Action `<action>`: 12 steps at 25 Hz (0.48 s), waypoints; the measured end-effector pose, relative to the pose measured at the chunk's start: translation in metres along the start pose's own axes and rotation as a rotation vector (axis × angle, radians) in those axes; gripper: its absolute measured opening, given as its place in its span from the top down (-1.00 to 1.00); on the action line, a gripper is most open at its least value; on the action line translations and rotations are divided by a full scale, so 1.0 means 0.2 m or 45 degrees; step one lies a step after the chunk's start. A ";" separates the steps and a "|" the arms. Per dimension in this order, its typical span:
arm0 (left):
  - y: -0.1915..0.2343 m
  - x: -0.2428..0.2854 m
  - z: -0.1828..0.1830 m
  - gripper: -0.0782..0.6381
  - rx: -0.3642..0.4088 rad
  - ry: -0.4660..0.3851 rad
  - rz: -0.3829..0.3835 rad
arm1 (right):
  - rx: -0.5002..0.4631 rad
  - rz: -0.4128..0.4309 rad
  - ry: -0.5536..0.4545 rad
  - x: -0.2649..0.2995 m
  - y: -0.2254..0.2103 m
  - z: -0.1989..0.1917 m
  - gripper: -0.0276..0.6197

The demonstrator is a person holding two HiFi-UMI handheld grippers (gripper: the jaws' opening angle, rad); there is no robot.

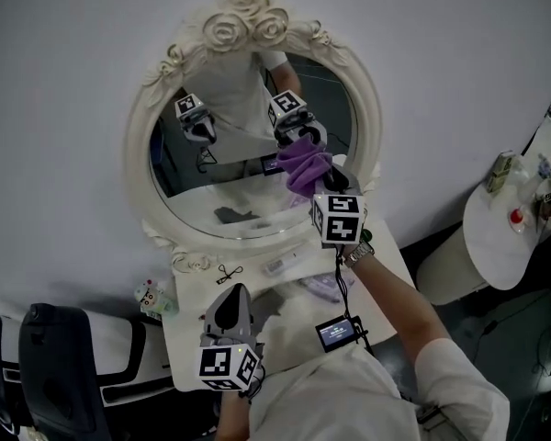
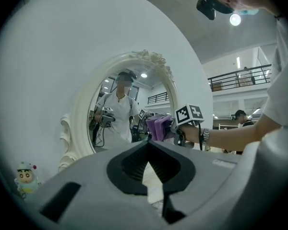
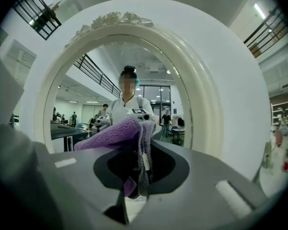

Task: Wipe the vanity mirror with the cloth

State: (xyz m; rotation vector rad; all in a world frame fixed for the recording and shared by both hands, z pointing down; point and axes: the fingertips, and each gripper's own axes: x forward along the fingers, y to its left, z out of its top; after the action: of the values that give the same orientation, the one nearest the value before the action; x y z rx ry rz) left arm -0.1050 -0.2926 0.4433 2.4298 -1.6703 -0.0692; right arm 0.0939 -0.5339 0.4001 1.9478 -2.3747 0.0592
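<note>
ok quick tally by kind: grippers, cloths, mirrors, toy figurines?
Grippers: 2 (left gripper, right gripper)
Cloths: 1 (purple cloth, clamped in the right gripper)
Mirrors: 1 (vanity mirror)
Toy figurines: 1 (toy figurine, beside the mirror's base)
Total: 5

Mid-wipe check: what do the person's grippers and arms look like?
The left gripper and the right gripper are grey shells with black jaw pads. Each carries a cube of black-and-white square markers. A black cable runs from the right one to a small screen. The right arm has a white sleeve and a metal watch.
</note>
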 end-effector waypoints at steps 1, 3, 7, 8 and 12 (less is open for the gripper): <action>-0.01 0.02 0.00 0.78 -0.003 0.000 -0.012 | -0.004 -0.038 0.012 0.00 -0.06 -0.01 0.72; -0.04 0.05 -0.01 0.78 -0.010 0.000 -0.033 | -0.009 -0.133 0.047 -0.01 -0.19 -0.03 0.74; -0.06 0.09 -0.04 0.78 -0.029 0.007 -0.059 | -0.003 -0.193 0.074 -0.01 -0.34 -0.05 0.74; -0.06 0.10 -0.05 0.78 -0.033 0.010 -0.064 | -0.011 -0.196 0.073 -0.01 -0.34 -0.05 0.74; -0.07 0.11 -0.06 0.78 -0.035 0.020 -0.075 | 0.006 -0.225 0.054 -0.03 -0.34 -0.07 0.74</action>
State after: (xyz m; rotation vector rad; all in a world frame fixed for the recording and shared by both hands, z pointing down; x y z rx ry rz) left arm -0.0832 -0.3060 0.4535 2.4530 -1.5814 -0.0808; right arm 0.1630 -0.5410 0.4122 2.1269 -2.1690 0.0953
